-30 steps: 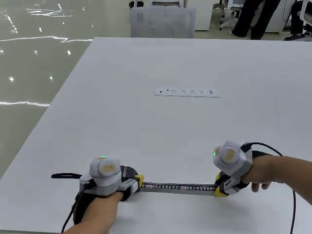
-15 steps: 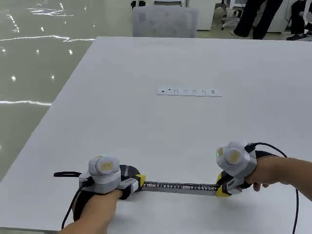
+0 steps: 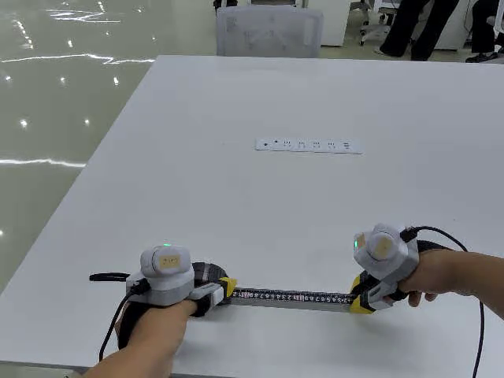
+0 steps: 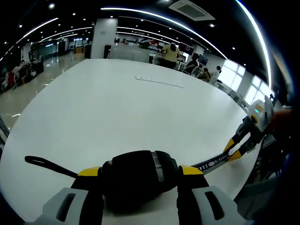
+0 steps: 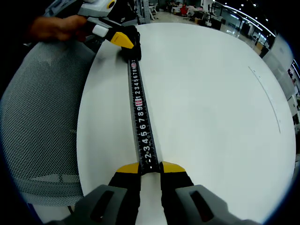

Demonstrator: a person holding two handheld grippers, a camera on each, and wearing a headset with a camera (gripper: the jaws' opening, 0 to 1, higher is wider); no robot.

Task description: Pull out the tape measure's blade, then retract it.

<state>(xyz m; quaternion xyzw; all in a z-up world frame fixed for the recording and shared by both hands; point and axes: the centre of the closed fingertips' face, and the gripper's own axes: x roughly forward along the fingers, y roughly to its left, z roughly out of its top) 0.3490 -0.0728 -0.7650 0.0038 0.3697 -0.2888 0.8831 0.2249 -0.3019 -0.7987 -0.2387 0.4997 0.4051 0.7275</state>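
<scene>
**A:** Where is everything sitting right now?

**B:** Along the bottom of the head view. The left gripper is squeezing the black tape measure between its yellow-tipped fingers at lower left. The right gripper is pinching the tip of the blade at lower right. The blade is lying flat on the white table between them, numbers facing up.

**A:** So how should the pull be going?

**B:** I'd say the left side should be staying planted while the right is drawing straight away along the blade's own line (no twisting, or the strip may kink or slip out of the pinch). It should also be staying low over the table. For the return, the right should be feeding the tip back slowly rather than letting it snap.

**A:** What is differing from a second ago?

**B:** Very little. The whole picture is sitting slightly shifted, power strip included, so the head is moving. The stretch of blade between the grippers is looking about the same, and both grips are holding as before.
</scene>
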